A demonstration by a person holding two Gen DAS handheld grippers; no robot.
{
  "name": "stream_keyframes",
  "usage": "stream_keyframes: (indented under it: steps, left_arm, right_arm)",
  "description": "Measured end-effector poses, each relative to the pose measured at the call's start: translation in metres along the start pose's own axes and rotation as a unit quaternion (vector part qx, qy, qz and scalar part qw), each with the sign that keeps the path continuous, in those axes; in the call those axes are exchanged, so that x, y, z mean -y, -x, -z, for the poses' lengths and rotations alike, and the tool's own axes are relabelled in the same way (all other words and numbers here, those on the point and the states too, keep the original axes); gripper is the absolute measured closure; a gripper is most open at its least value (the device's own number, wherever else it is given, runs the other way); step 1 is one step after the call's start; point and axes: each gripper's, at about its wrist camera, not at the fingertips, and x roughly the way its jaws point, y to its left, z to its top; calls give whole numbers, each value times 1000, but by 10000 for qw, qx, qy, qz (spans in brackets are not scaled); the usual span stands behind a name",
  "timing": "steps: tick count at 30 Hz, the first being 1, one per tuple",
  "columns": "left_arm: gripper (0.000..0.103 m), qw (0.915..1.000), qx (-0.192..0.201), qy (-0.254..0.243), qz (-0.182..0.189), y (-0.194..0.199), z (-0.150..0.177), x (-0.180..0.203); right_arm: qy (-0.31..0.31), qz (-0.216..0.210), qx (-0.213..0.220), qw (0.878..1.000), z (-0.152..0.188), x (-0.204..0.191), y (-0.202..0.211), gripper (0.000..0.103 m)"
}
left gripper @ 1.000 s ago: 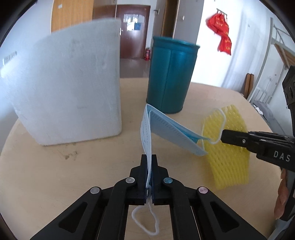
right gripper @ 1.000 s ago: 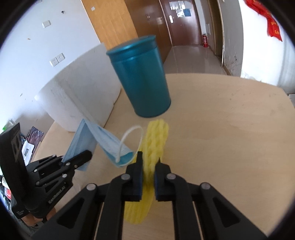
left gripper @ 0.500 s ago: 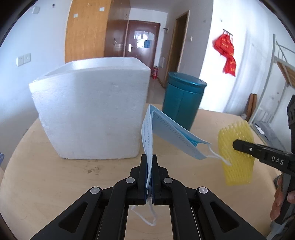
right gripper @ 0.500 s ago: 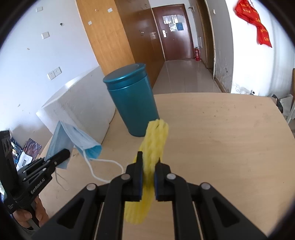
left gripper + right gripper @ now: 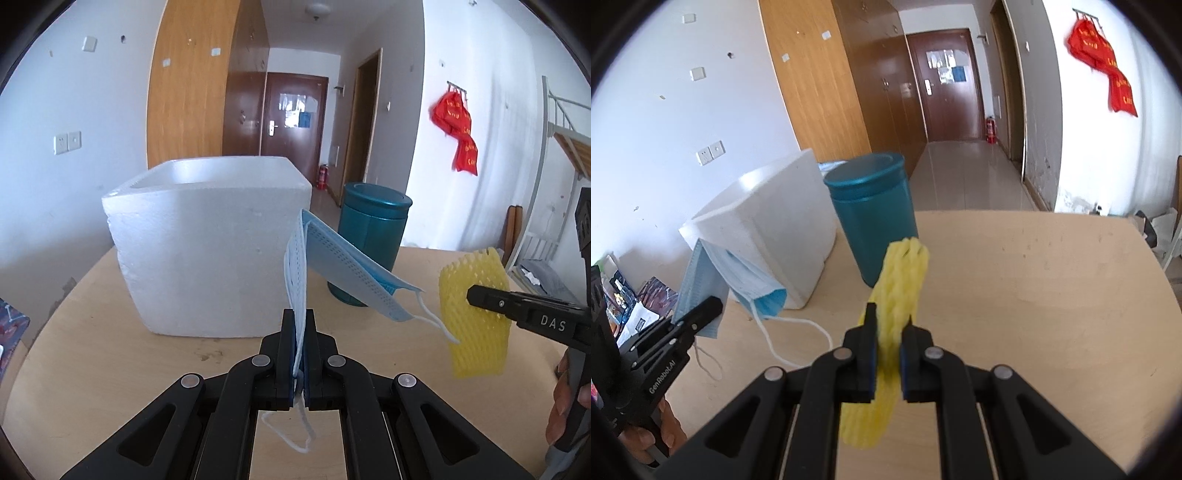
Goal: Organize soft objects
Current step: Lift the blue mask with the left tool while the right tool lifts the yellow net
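Observation:
My left gripper (image 5: 298, 321) is shut on a blue face mask (image 5: 332, 266), held in the air above the table; its ear loops hang loose. It also shows in the right wrist view (image 5: 738, 273), with the left gripper (image 5: 711, 308) at the lower left. My right gripper (image 5: 888, 325) is shut on a yellow foam net sleeve (image 5: 901, 280), lifted off the table. In the left wrist view the sleeve (image 5: 476, 314) hangs at the right from the right gripper (image 5: 472, 295). A white foam box (image 5: 207, 243) stands open-topped behind the mask.
A teal cylindrical canister (image 5: 373, 236) stands right of the foam box (image 5: 764, 229) on the round wooden table (image 5: 1034, 295). Something pale blue lies inside the box (image 5: 831, 166). Clutter lies on the floor at the far left (image 5: 635, 306).
Both grippers have risen, lifting the mask and the yellow sleeve off the table. The mask's ear loop has slipped free of the right gripper and the two have moved apart.

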Motion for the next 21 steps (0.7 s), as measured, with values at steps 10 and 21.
stream_keyframes:
  steps: [10,21]
  left_arm:
    - [101,9990,423,-28,-148,27,-1,3]
    - [101,9957,843,-17,-377,68,2,0]
  right_arm:
    - [238,-143,490,9984,0,-21,32,91]
    - [598,-471,1091,9911,-3,-47,65,91]
